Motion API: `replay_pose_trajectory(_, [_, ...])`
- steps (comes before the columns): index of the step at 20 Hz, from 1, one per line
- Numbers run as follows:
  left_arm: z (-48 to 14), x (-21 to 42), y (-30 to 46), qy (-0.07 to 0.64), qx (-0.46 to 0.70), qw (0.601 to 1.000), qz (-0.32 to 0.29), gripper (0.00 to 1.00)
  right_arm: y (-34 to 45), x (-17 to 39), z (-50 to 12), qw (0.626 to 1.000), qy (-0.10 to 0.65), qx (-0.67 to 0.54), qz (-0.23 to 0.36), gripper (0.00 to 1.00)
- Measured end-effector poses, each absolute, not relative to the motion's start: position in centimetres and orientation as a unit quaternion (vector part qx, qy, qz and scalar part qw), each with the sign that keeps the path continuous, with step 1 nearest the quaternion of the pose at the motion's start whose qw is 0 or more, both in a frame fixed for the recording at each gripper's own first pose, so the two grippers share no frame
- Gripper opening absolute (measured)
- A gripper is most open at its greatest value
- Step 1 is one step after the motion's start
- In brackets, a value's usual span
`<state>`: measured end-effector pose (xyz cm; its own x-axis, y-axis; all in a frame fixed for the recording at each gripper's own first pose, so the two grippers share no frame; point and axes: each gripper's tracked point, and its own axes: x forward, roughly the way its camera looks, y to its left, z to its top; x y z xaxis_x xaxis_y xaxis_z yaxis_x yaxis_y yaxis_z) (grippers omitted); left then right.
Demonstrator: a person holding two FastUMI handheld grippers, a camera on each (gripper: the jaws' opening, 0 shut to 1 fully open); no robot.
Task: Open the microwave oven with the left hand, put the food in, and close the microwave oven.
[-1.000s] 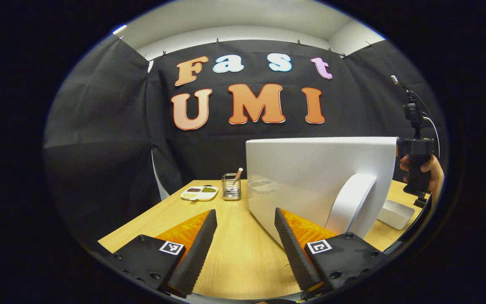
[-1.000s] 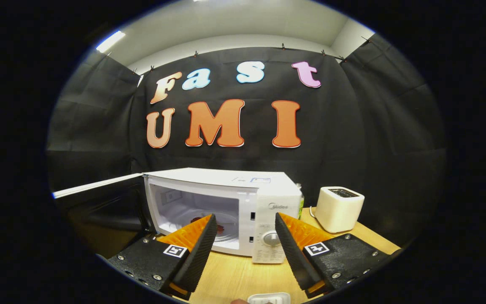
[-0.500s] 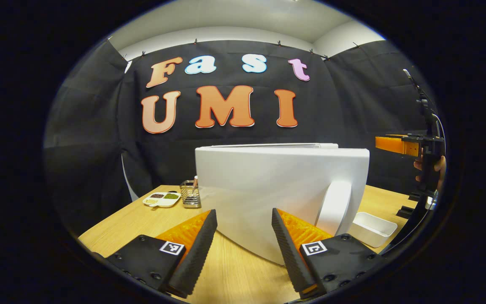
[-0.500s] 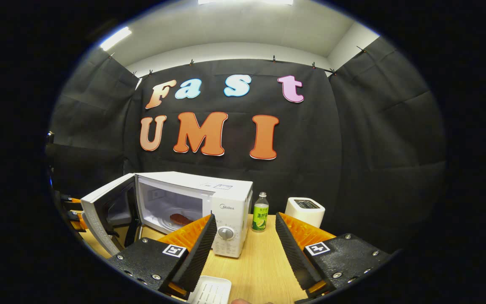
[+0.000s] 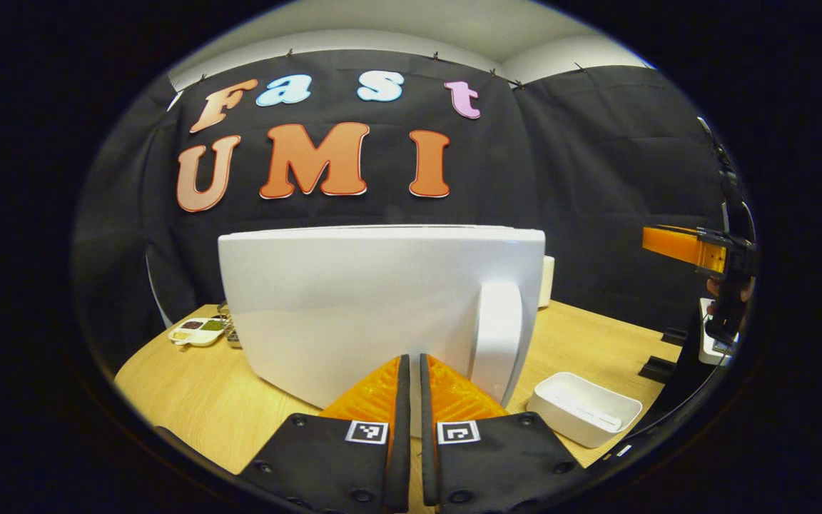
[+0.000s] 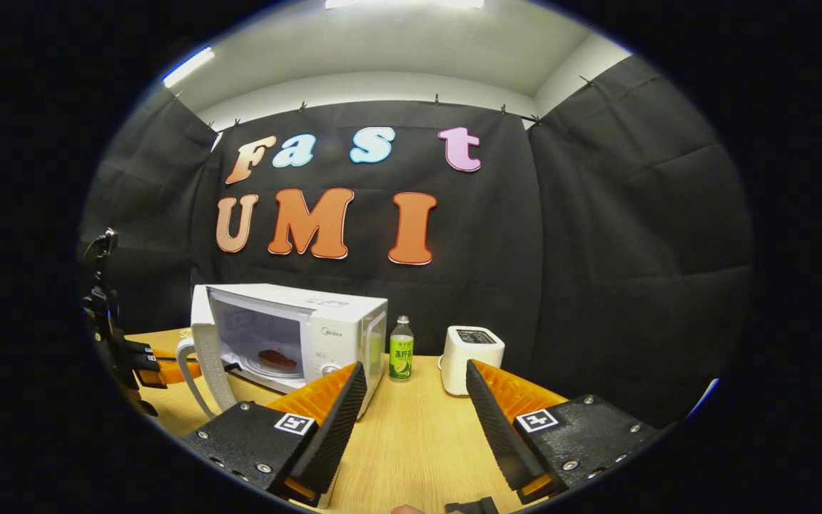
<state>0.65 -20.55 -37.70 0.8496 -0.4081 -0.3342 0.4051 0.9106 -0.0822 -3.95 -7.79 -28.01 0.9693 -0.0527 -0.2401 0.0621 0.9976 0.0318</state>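
The white microwave (image 6: 325, 332) stands on the wooden table with its door (image 5: 375, 307) partly open. In the left gripper view the door's outer face is right in front of me, its handle (image 5: 496, 335) on the right. My left gripper (image 5: 409, 389) is shut with nothing between its fingers, tips at the door's lower face. A reddish piece of food (image 6: 277, 357) lies on the turntable inside. My right gripper (image 6: 411, 417) hangs open and empty above the table, right of the microwave. The left gripper (image 6: 165, 365) is seen behind the door's handle (image 6: 200, 371).
A green-labelled bottle (image 6: 401, 348) and a white toaster (image 6: 472, 348) stand right of the microwave. A white tray (image 5: 584, 408) lies on the table near the door. A small divided plate (image 5: 197, 332) sits at the far left. A hand holds the right gripper (image 5: 696, 250).
My left gripper has shut and the door has swung towards the microwave. The right gripper has drawn back and to the right, still open.
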Motion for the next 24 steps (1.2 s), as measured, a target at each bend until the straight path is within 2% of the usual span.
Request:
replay_pose_trajectory(1, [-38.2,0.9,-20.9,0.180,-0.005,0.961,-0.211,0.11,-8.3,-4.0,-28.1,0.992,0.121,0.022,-0.031,0.87])
replay_pose_trajectory(2, [-38.6,1.2,-21.8,0.186,-0.011,0.958,-0.216,0.05,-8.8,-4.1,-28.2,0.992,0.123,0.024,-0.033,0.87])
replay_pose_trajectory(10, [-40.1,4.7,-26.0,0.197,-0.015,0.953,-0.228,0.05,-10.3,-4.7,-28.0,0.992,0.118,0.034,-0.035,0.87])
replay_pose_trajectory(24, [-42.7,11.4,-30.2,0.206,0.005,0.956,-0.209,0.05,-11.6,-5.4,-27.6,0.992,0.111,0.034,-0.039,0.87])
